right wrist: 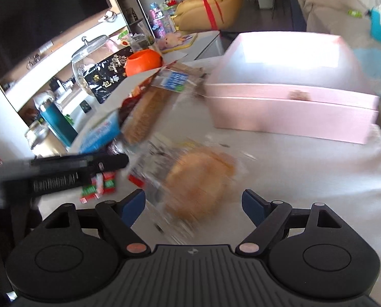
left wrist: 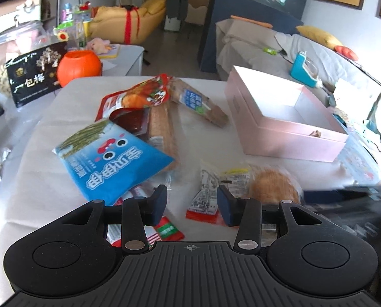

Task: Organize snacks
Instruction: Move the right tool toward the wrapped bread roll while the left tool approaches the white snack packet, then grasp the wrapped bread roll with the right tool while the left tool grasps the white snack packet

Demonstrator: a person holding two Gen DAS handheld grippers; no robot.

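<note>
Wrapped round bun in clear film, golden-brown and blurred, lying on the white tablecloth between the wide-spread jaws of the right gripper, pads apart from the wrapper on both sides. Same bun seen from the left wrist beside a small printed packet with a red bottom edge.

Left gripper hovering over that small packet with jaws partly parted and nothing pinched; red-and-green sachets lying under its left finger.

Farther back, a loose heap of snacks: blue pouch with cartoon eyes overlapping a long sleeve of tan crackers, a dark red slab in clear wrap, a red pouch picturing roast meat, and a wafer pack with a blue label angled toward the box.

Pink open box standing at the table's right, white inside; interior only partly visible and nothing seen in it. Small brownish mark on its front wall, too small to identify.

Beyond the cloth: orange pumpkin-shaped pot, black bag with Chinese lettering, lidded glass jar with pale nuts visible low inside.
</note>
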